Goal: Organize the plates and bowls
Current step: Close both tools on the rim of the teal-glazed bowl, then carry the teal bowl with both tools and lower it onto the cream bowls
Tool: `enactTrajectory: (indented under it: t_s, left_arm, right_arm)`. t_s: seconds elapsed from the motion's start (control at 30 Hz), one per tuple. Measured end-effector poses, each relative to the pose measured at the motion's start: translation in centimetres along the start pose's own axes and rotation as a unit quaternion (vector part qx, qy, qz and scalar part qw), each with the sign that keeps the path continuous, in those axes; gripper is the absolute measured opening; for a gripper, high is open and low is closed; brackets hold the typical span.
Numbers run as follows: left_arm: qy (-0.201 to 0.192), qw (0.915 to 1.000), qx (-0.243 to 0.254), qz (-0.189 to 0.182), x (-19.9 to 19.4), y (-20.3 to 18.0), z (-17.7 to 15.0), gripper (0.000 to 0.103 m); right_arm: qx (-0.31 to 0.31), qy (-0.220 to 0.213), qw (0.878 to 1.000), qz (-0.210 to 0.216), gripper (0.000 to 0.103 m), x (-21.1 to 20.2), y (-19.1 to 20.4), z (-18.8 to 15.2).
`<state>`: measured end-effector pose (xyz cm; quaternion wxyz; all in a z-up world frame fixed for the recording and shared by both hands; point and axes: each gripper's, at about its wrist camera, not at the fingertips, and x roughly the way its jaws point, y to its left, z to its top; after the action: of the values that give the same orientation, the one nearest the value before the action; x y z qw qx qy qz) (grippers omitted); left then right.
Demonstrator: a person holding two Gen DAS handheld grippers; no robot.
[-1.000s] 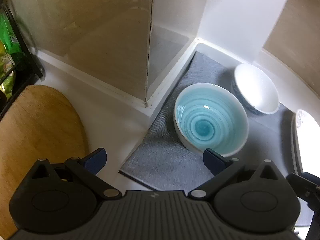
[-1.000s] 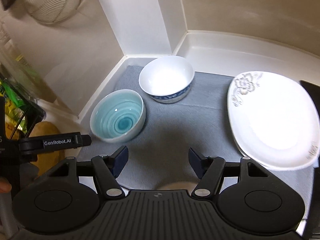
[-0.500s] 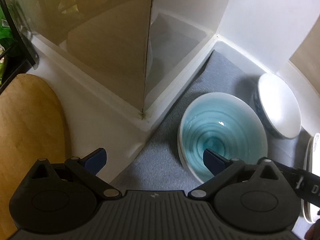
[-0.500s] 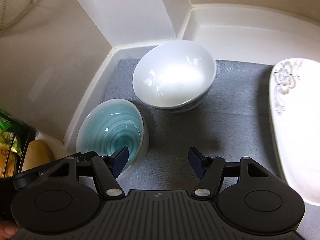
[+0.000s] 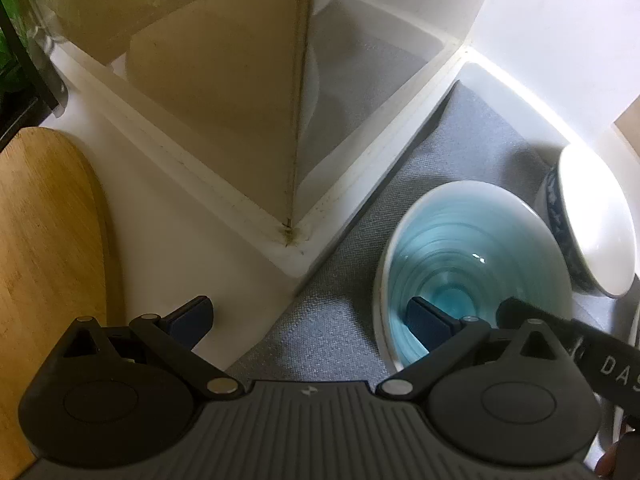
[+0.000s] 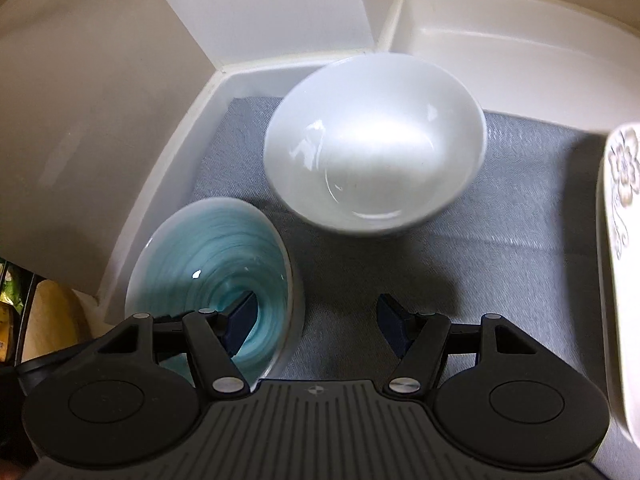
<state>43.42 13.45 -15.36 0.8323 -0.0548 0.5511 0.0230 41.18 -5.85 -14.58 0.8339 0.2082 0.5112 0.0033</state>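
Observation:
A blue swirl bowl (image 5: 472, 256) stands on a grey mat (image 5: 472, 140); it also shows in the right wrist view (image 6: 216, 248). A white bowl with blue outer pattern (image 6: 376, 152) stands behind it, seen at the right edge of the left wrist view (image 5: 592, 224). A white flower-print plate (image 6: 624, 264) lies at the right. My left gripper (image 5: 308, 316) is open, its right finger over the blue bowl's inside, its left finger outside the near rim. My right gripper (image 6: 316, 320) is open, its left finger over the blue bowl, its right finger above the mat.
A white raised ledge and beige wall corner (image 5: 292, 232) border the mat on the left. A wooden board (image 5: 44, 240) lies at the far left. White walls (image 6: 280, 12) close in behind the bowls.
Both grippers have moved forward and down toward the bowls. The blue bowl now lies under one finger of each gripper. Both stay open.

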Motion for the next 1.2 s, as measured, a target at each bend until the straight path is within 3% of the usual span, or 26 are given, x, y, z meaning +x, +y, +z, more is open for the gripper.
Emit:
enactTrajectory:
  t_s: [0.3,0.37,0.4,0.53,0.6,0.77,0.97,1.1,1.2]
  left_arm:
    - [-0.004,1.0000,0.000,0.000,0.2,0.1,0.4,0.103]
    - [-0.010,0.9999,0.007,-0.008,0.0,-0.1,0.4,0.097]
    - [-0.022,0.9994,0.018,-0.019,-0.4,-0.3,0.2,0.083]
    - [-0.035,0.9979,0.043,-0.034,-1.4,-0.3,-0.3,0.070]
    - [-0.018,0.9974,0.037,-0.059,-1.6,0.4,-0.3,0.054]
    - [-0.029,0.9945,0.064,-0.078,-2.9,1.0,-0.7,0.039]
    - [-0.039,0.9952,0.056,-0.070,-4.2,1.5,-1.6,0.042]
    - [-0.052,0.9954,0.066,-0.045,-5.1,1.7,-2.8,0.069]
    - [-0.049,0.9946,0.075,-0.053,-5.4,1.7,-4.0,0.071]
  right_arm:
    - [-0.014,-0.014,1.000,-0.001,0.050,0.3,0.3,0.2]
    - [-0.018,-0.009,1.000,0.001,0.018,0.4,0.3,0.2]
    - [-0.012,-0.001,1.000,0.021,0.012,0.4,0.2,0.1]
    - [-0.017,0.007,1.000,0.024,0.013,0.2,0.6,-0.2]
    - [-0.011,0.017,0.999,0.028,0.013,0.0,0.4,-0.5]
    - [-0.021,0.035,0.999,0.036,0.013,-0.7,0.6,-2.1]
    - [-0.010,0.040,0.998,0.042,0.012,-1.5,0.4,-3.7]
    - [-0.003,0.039,0.998,0.041,0.011,-1.7,0.0,-3.9]
    - [0.001,0.039,0.998,0.040,0.012,-1.8,-0.3,-4.0]
